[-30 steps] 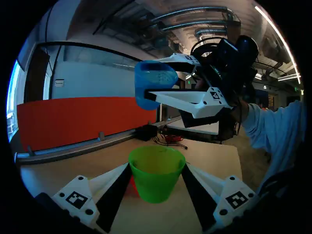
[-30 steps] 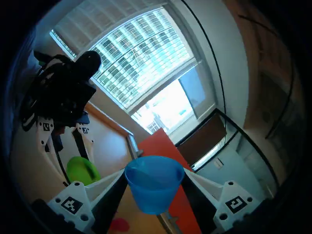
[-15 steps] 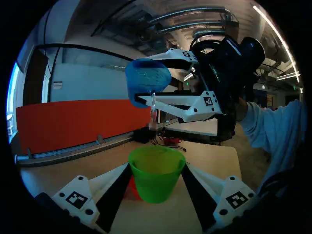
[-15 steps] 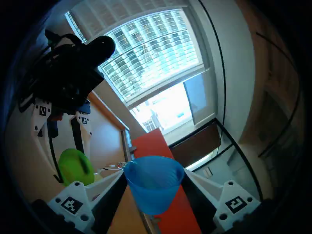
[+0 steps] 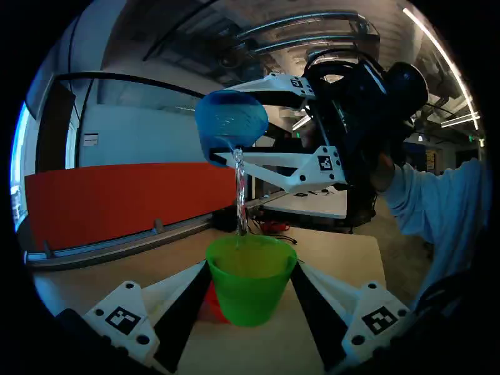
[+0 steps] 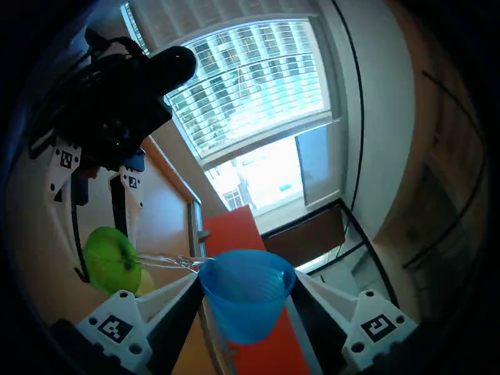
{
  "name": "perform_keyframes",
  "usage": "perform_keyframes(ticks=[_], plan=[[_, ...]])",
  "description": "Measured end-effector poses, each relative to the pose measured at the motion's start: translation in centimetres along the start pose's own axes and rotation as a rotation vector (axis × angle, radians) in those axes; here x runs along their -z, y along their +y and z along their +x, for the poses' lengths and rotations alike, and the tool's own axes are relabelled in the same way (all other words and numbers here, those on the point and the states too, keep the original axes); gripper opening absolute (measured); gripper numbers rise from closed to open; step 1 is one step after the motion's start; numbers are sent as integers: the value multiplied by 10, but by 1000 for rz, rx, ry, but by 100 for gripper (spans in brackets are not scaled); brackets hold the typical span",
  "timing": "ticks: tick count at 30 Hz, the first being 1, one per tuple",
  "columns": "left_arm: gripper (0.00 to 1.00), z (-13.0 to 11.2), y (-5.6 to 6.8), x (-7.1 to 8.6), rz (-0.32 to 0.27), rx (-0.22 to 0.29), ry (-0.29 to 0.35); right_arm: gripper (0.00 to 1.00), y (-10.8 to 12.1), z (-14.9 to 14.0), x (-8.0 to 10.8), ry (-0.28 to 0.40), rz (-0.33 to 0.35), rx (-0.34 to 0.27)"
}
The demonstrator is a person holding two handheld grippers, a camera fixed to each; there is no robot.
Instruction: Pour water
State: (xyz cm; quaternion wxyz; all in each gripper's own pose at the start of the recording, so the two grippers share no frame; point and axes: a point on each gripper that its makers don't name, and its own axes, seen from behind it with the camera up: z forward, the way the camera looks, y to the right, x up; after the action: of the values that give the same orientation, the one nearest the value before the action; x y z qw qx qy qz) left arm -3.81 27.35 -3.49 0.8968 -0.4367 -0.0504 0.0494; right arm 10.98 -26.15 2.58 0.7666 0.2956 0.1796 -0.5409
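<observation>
My left gripper (image 5: 250, 294) is shut on a green cup (image 5: 251, 281) that stands upright on the wooden table (image 5: 337, 247). Above it, the right gripper (image 5: 232, 128) holds a blue cup (image 5: 230, 123) tipped over, and a thin stream of water (image 5: 240, 194) falls from its rim into the green cup. In the right gripper view, my right gripper (image 6: 247, 300) is shut on the blue cup (image 6: 246, 294). Water (image 6: 165, 260) runs off its rim toward the green cup (image 6: 112, 259), which sits between the left gripper's fingers (image 6: 119, 206).
A small red object (image 5: 212, 303) lies on the table just behind the green cup. A rail and an orange wall panel (image 5: 125, 194) run along the table's far side. A person's sleeve (image 5: 437, 206) reaches in from the right. Cables (image 5: 272, 226) lie at the back.
The right gripper has tipped the blue cup further over. A stream of water, absent a second ago and thin half a second ago, now runs steadily into the green cup.
</observation>
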Motion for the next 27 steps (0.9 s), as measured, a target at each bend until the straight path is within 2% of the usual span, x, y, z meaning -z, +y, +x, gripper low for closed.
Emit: perform_keyframes(ticks=[13, 27], plan=[[87, -1, -2, 0, 0, 4, 2, 91, 12, 3, 1, 7, -21, 63], [87, 2, -1, 0, -3, 7, 8, 91, 24, 3, 1, 0, -40, 158]])
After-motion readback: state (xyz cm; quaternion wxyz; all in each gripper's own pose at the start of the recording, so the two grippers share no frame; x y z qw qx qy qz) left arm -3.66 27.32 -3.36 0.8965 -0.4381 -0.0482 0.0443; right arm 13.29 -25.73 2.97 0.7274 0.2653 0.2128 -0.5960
